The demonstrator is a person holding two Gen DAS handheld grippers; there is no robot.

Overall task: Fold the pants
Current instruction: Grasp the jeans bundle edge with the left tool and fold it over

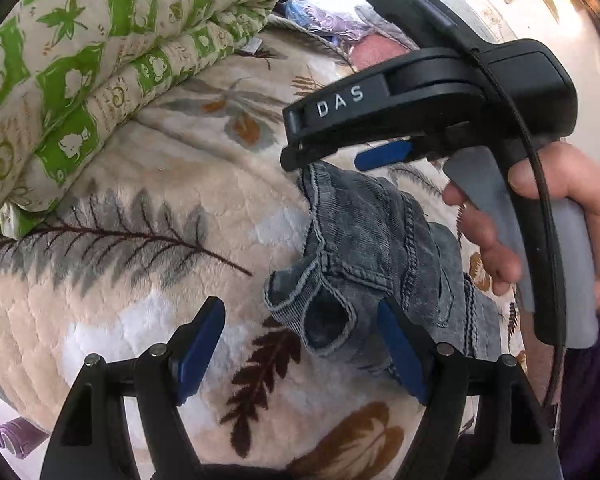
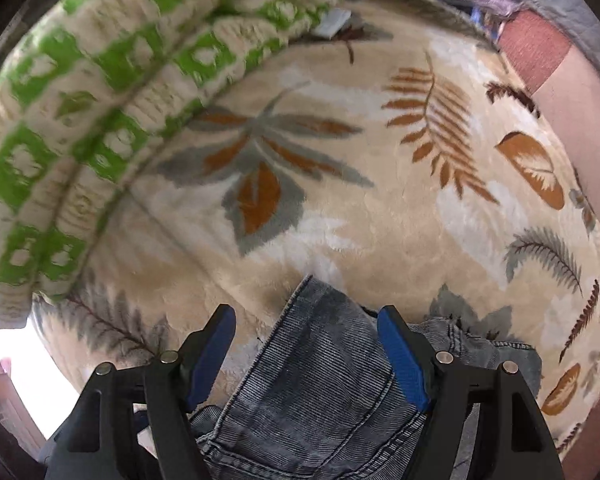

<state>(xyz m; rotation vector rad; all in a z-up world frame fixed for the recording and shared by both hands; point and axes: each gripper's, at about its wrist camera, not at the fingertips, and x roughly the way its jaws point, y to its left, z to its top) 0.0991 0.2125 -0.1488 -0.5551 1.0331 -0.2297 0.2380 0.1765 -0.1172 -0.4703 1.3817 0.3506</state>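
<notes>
The pants [image 1: 372,248] (grey-blue washed denim, bunched rather than flat) lie on a cream blanket [image 1: 148,216] printed with grey, brown and rust leaves, spread over what looks like a bed. In the left wrist view they sit toward 3 o'clock of centre, an open leg hem facing the camera.

The left claw [image 1: 304,344] is spread wide; its 2 blue pads stand well apart, the right-hand pad just touching or overlapping the denim edge, the left-hand one over bare blanket. Nothing is between them but blanket and a corner of cloth.

The right claw [image 1: 300,152] appears in the left view at 1 o'clock, held by the person's hand [image 1: 540,216]. From that side its tips look pressed onto the top edge of the pants, yet in its own view the right claw [image 2: 306,354] shows its pads apart with the denim [image 2: 320,392] running between them at 6 o'clock, so I cannot tell whether it pinches the cloth.

A folded green-and-cream quilt [image 1: 100,60] lies at 10 o'clock on the blanket, well apart from the pants.
</notes>
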